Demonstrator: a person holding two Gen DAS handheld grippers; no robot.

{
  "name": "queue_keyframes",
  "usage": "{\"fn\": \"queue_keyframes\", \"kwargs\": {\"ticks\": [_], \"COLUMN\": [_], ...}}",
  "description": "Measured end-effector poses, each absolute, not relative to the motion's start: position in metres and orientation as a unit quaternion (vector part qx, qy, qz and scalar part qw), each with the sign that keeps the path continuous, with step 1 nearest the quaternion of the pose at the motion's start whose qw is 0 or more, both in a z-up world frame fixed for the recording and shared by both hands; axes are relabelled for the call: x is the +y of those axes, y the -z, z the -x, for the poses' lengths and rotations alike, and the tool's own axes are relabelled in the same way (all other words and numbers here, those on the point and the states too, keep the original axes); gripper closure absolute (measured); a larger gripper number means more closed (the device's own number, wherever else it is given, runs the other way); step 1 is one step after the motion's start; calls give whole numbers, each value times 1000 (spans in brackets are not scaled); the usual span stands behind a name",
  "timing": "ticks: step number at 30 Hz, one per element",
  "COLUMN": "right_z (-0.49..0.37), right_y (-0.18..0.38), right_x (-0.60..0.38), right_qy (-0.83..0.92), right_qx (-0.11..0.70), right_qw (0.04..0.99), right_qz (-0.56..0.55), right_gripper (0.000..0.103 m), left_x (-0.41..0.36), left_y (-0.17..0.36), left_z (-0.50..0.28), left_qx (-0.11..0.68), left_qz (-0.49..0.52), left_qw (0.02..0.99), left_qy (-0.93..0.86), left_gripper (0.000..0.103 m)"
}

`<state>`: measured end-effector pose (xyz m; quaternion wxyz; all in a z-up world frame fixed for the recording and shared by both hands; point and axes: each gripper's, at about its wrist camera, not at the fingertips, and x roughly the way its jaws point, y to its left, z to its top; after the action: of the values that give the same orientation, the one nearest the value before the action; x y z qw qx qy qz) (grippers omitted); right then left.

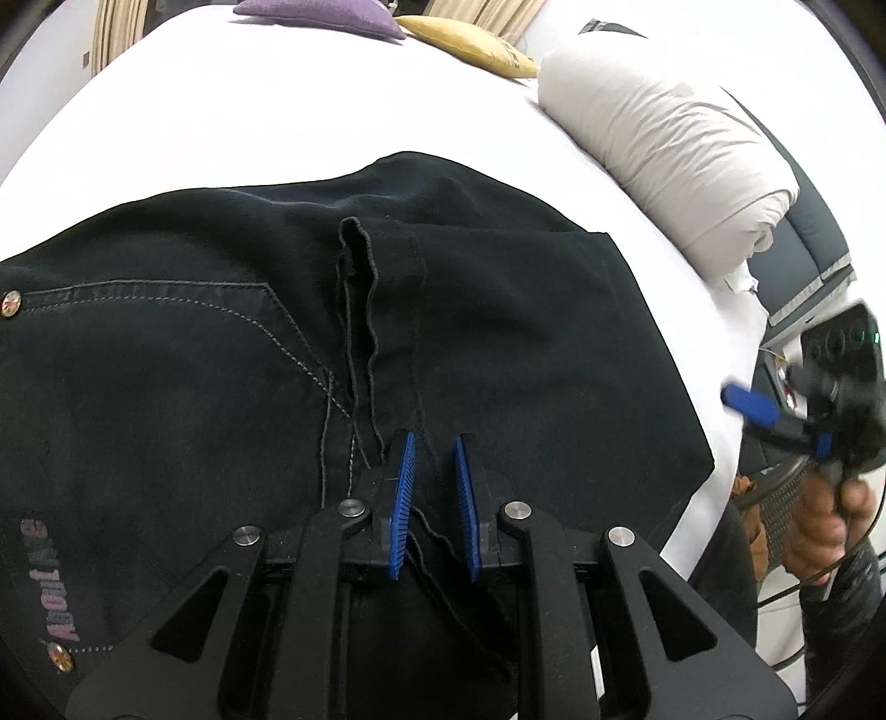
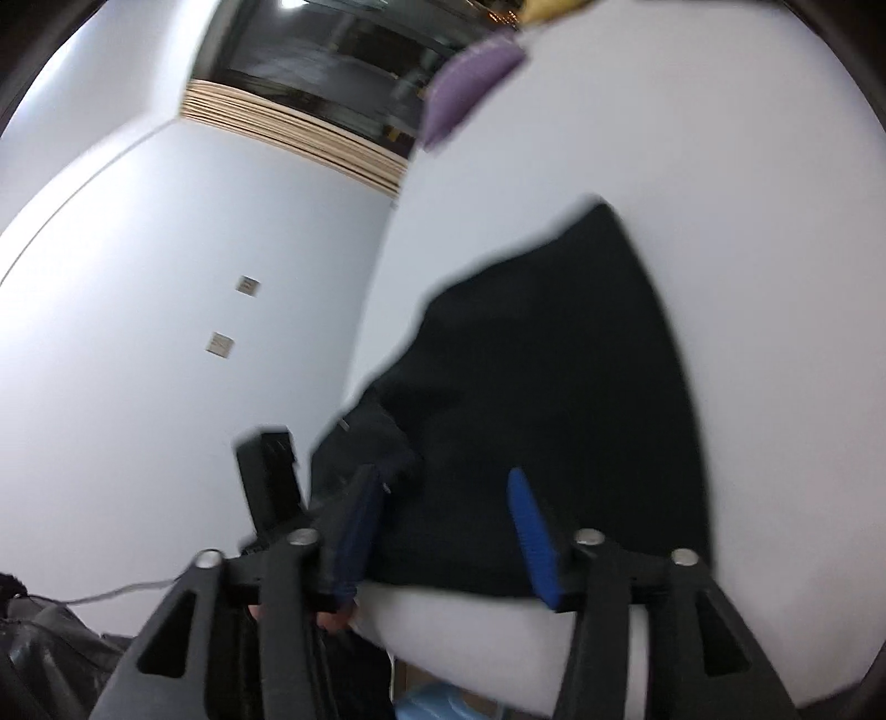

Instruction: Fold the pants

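Black pants (image 1: 232, 360) lie folded on a white bed (image 1: 249, 122), with a stitched pocket, rivets and a pink logo at the left. My left gripper (image 1: 433, 443) hovers over the pants near a frayed hem seam, jaws slightly apart, a loose thread between them, gripping nothing. My right gripper (image 2: 443, 482) is open and empty above the near edge of the pants (image 2: 554, 387). The right gripper also shows in the left wrist view (image 1: 753, 407), off the bed's right side, held by a hand.
A rolled white duvet (image 1: 664, 149) lies at the right of the bed. A purple cushion (image 1: 326, 16) and a yellow cushion (image 1: 470, 44) sit at the far end. A grey wall (image 2: 166, 277) stands left of the bed.
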<state>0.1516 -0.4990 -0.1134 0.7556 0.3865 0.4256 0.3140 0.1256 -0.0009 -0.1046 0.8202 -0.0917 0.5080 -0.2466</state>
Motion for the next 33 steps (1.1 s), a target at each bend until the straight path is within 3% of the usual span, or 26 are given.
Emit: {"fn": "queue_keyframes", "kwargs": {"ticks": [2, 3, 4, 5, 6, 7, 9, 10, 11, 13, 15, 18, 23, 25, 33], "right_z": [-170, -179, -185, -183, -179, -176, -172, -171, -170, -171, -179, -198, -218, -217, -207], "right_y": [129, 146, 167, 169, 163, 158, 148, 143, 136, 124, 118, 123, 163, 177, 158], "right_x": [-492, -483, -473, -466, -461, -456, -447, -444, -441, -434, -422, -405, -369, -370, -381], "right_qy": [-306, -283, -253, -243, -246, -250, -245, -249, -266, -287, -303, -310, -289, -258, -276], "right_qx": [438, 466, 504, 500, 481, 476, 475, 473, 461, 436, 433, 447, 491, 507, 488], "right_qw": [745, 740, 740, 758, 780, 786, 791, 787, 779, 781, 776, 763, 723, 727, 723], "right_qz": [-400, -393, -367, -341, -317, -305, -298, -309, -330, -343, -345, -350, -390, -383, -405], "right_gripper": [38, 26, 26, 32, 31, 22, 16, 17, 17, 17, 18, 28, 38, 70, 69], "left_x": [8, 11, 16, 23, 35, 49, 74, 87, 101, 134, 161, 201, 253, 264, 283], "left_y": [100, 98, 95, 92, 86, 80, 62, 56, 49, 38, 32, 37, 66, 75, 109], "left_z": [-120, -116, -112, -109, -102, -94, -77, -68, -58, -34, -15, 5, 23, 26, 31], "left_qx": [506, 506, 507, 507, 503, 495, 472, 461, 448, 413, 398, 405, 408, 407, 415], "left_qz": [101, 101, 103, 113, 131, 150, 182, 197, 212, 249, 272, 319, 435, 466, 539], "left_qw": [821, 823, 824, 823, 823, 827, 836, 840, 845, 859, 865, 851, 802, 786, 733], "left_qy": [243, 238, 232, 231, 227, 220, 212, 208, 202, 172, 140, 101, 32, 21, 12], "left_gripper": [88, 88, 88, 88, 88, 88, 85, 73, 40, 11, 11, 11, 11, 11, 13]}}
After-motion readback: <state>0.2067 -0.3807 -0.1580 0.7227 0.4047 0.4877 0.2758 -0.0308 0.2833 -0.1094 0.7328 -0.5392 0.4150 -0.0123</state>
